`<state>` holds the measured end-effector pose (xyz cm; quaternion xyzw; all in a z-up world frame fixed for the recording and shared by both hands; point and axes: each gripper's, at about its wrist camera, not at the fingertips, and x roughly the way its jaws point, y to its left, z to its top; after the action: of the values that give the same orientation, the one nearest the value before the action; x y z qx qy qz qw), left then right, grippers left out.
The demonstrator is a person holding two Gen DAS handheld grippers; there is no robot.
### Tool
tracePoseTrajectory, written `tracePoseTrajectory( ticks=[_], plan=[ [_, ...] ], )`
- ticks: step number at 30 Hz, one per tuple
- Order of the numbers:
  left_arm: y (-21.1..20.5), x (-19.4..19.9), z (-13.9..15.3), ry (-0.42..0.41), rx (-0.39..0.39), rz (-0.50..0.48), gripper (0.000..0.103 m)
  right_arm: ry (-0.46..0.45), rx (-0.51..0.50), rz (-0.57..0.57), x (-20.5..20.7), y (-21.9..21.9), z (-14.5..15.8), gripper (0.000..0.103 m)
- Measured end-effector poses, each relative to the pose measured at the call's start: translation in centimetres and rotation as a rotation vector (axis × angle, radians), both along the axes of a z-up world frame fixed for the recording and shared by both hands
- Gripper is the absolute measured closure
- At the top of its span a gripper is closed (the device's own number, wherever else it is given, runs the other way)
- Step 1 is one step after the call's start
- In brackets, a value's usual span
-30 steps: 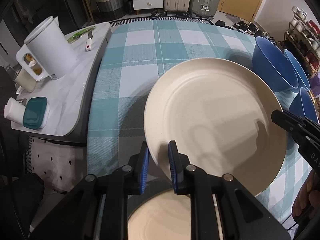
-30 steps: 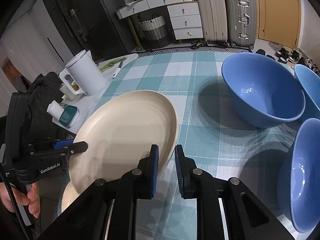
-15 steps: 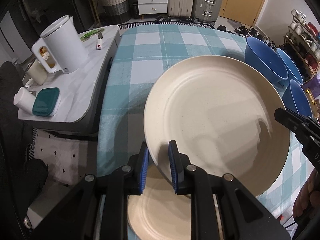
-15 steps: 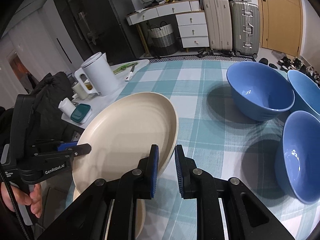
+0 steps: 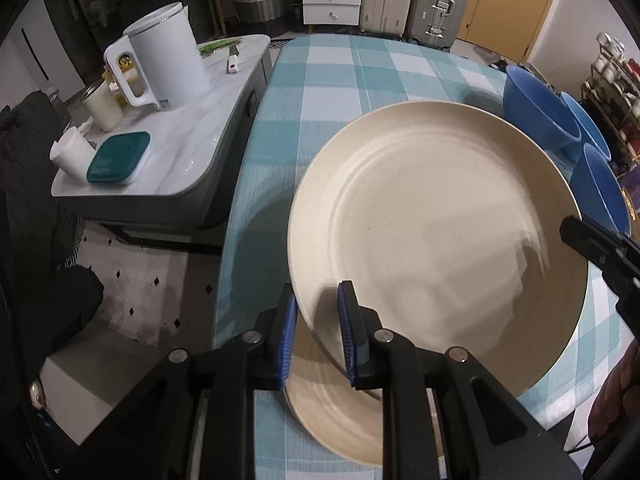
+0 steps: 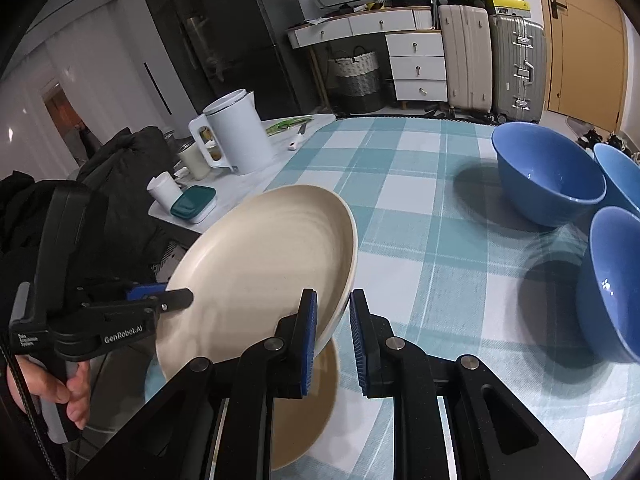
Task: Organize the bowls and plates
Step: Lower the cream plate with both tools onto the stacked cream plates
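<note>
Plate (image 5: 440,216), cream, round so no long axis, held tilted off the checked tablecloth (image 5: 360,68), face up toward both cameras, far rim raised. Left gripper (image 5: 316,320) clamps its near-left rim, blue pads on either side of the edge; right gripper (image 6: 333,320) clamps the opposite rim the same way. Both clenched on the plate. It hangs above a second cream plate (image 5: 340,408) lying flat at the table's near edge.

Versus a second ago: the lower plate shows much more, the blue bowls (image 6: 548,176) sit farther off to the right, and the side table (image 5: 168,152) has come closer in the left view. Grip unchanged.

Left view only: lower plate's full near curve, floor tiles beside the table. Right view only: person's hand (image 6: 68,396) on the left gripper's handle, all three bowl interiors, white kettle (image 6: 236,136) and teal-lidded box (image 6: 193,202) seen side-on.
</note>
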<state>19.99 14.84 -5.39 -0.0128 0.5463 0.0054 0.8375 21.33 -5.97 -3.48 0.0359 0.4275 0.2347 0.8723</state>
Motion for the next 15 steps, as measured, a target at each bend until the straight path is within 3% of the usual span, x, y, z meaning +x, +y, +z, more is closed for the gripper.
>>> tracePoseTrajectory(
  ticks=[15],
  plan=[
    [-0.1, -3.5, -2.8, 0.021, 0.022, 0.026, 0.082, -0.018, -0.007, 0.022, -3.6, 0.5, -1.8, 0.086]
  ],
)
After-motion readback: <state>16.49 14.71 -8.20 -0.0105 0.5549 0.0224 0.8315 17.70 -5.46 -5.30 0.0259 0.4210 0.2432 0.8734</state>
